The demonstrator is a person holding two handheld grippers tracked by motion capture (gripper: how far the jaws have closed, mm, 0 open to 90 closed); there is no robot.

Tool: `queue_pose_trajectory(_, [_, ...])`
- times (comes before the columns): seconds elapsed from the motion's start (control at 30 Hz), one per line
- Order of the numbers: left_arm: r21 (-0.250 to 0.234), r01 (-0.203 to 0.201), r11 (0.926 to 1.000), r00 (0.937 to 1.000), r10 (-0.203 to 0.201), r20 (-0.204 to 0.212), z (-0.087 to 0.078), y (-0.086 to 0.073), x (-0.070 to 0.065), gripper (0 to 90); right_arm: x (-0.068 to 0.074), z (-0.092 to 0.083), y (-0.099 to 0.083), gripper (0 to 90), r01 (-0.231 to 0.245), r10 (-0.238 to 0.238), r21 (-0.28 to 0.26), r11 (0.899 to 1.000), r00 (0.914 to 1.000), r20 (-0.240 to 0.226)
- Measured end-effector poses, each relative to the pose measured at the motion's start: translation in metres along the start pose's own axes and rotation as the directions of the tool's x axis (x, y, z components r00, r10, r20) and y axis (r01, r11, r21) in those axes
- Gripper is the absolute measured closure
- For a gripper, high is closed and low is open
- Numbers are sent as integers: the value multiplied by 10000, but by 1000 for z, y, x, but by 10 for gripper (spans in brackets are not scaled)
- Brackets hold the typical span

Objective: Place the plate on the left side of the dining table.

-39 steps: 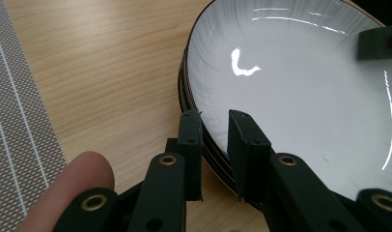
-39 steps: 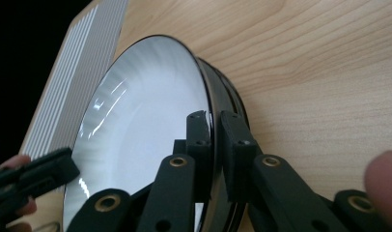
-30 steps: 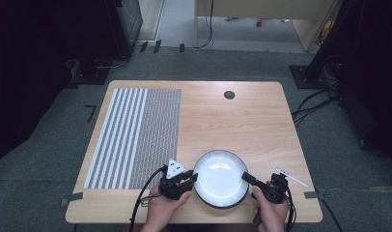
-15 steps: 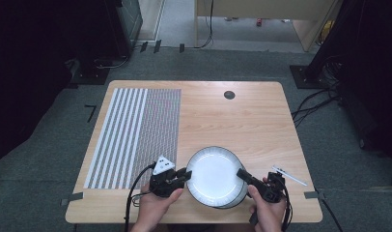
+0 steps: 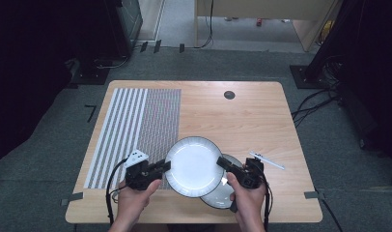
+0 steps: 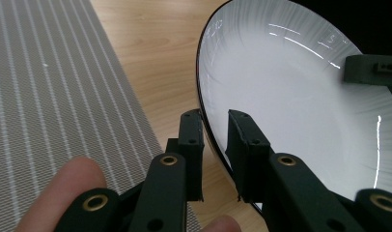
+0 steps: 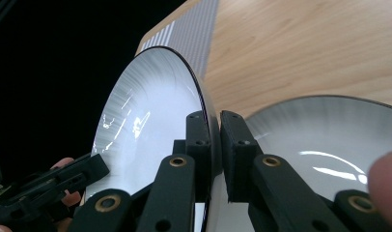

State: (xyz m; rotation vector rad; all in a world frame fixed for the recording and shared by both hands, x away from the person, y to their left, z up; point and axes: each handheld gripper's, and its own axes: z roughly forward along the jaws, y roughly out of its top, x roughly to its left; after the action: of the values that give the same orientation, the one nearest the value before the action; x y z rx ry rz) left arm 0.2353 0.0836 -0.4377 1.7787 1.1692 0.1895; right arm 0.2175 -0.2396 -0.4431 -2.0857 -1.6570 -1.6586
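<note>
Left tongs [image 5: 161, 167] had just been closing, and their pads sat clamped on the left rim of the upper plate [image 5: 193, 165]; in the left gripper view the dark rim ran between the two jaws. Right tongs [image 5: 223, 166] were nearly closed on the opposite rim of the same plate. The upper plate was held between both, tilted, clear of the surface [image 5: 261, 121] near its front edge. A second plate [image 5: 222, 193] lay beneath and to the right, resting flat.

Progress, as judged: top plate separated from the one under it and lifted; setting it down somewhere remained, possibly on the striped mat [image 5: 136, 125] to the left.

Both hands [image 5: 133, 205] came in from the front edge, forearms low, tongs pointing inward toward each other. A white pen-like object [image 5: 266, 160] lay to the right.
</note>
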Motion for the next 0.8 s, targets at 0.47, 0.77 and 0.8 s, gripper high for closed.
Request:
queue_pose_trajectory(0.47, [-345,241,9991,9983,-260,-531,-35,13,38,768,42,41,4,834,100,-87,365,9993,9993,-374])
queue_pose_trajectory(0.77, [-485,511,9975,9959,-546,-724,-55,20,65,771,63,70,5,832,78,-37,628,9980,9979,-646])
queue_pose_trajectory(0.8, [-498,526,9974,9955,-563,-759,-56,20,68,772,66,75,5,832,24,23,690,9976,9976,-687])
